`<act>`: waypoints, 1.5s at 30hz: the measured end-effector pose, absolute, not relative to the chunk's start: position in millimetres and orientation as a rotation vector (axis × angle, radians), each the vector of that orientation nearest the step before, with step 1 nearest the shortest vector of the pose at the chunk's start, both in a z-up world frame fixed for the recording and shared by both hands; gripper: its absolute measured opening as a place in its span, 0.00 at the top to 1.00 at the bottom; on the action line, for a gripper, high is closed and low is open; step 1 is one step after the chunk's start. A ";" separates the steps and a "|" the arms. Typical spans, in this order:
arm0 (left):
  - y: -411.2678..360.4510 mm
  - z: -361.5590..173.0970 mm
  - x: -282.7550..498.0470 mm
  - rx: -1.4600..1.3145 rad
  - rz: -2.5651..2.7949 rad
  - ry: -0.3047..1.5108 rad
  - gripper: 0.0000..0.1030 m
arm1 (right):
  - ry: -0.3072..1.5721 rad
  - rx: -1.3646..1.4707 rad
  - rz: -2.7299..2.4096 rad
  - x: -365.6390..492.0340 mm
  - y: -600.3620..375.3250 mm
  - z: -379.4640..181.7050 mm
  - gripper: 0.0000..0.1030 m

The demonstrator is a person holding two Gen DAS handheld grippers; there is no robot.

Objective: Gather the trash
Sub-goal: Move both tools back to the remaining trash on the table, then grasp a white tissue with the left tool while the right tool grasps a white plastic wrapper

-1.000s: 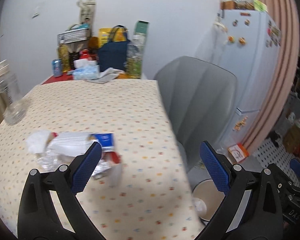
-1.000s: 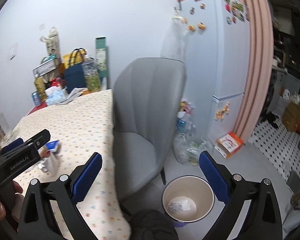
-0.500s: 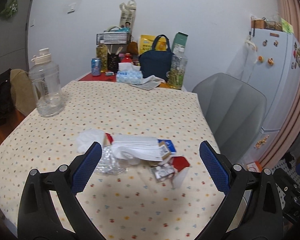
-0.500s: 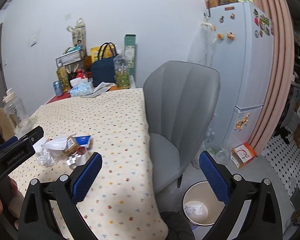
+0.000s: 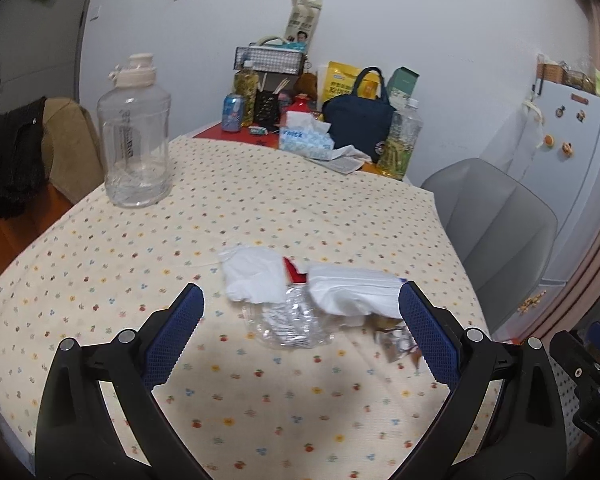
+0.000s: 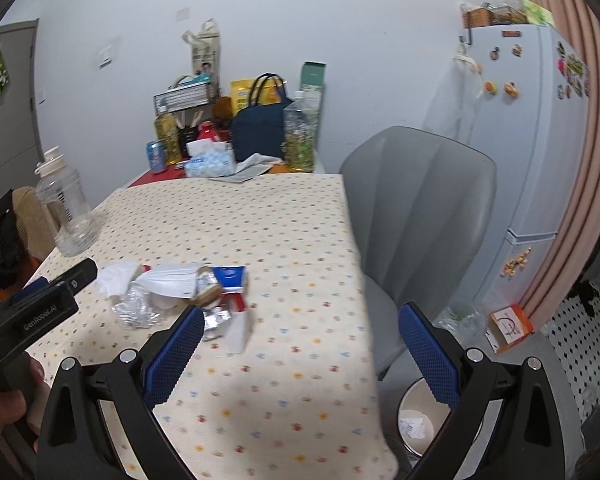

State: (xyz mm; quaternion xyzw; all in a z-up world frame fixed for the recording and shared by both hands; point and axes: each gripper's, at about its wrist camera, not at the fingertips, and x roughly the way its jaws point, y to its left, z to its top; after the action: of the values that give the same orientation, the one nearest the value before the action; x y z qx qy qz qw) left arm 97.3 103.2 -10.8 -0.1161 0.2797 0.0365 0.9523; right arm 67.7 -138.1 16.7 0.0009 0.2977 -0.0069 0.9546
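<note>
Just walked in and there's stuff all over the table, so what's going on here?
A person is clearing trash with a two-finger tool in each hand. The left tool is open, lined up on a pile of litter on the dotted tablecloth: crumpled tissue, clear plastic, wrappers. The right tool is open and empty, off the table's right edge. A bin with some paper in it sits on the floor by the grey chair. Nothing is gripped yet.
</note>
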 end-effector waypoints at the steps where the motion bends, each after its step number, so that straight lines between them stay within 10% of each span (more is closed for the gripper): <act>1: 110.7 -14.8 98.5 -0.249 0.084 0.576 0.06 | 0.607 -0.004 -0.007 70.0 -132.3 15.9 0.08; 27: 165.1 -82.1 172.6 -0.400 0.099 0.729 0.31 | 0.725 -0.055 0.126 141.1 -57.4 -19.1 0.20; 32: 166.6 -87.9 178.6 -0.430 0.052 0.742 0.92 | 0.744 -0.068 0.144 146.7 -46.4 -23.9 0.23; 45: 201.0 -72.8 151.5 -0.442 0.105 0.663 0.97 | 0.780 -0.117 0.239 160.5 5.3 -36.8 0.38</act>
State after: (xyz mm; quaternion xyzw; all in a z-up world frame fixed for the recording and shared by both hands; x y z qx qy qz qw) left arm 151.5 201.0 -72.8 -0.2153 0.3227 0.0510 0.9203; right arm 160.5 5.3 -36.8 -0.0571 0.3792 0.1163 0.9162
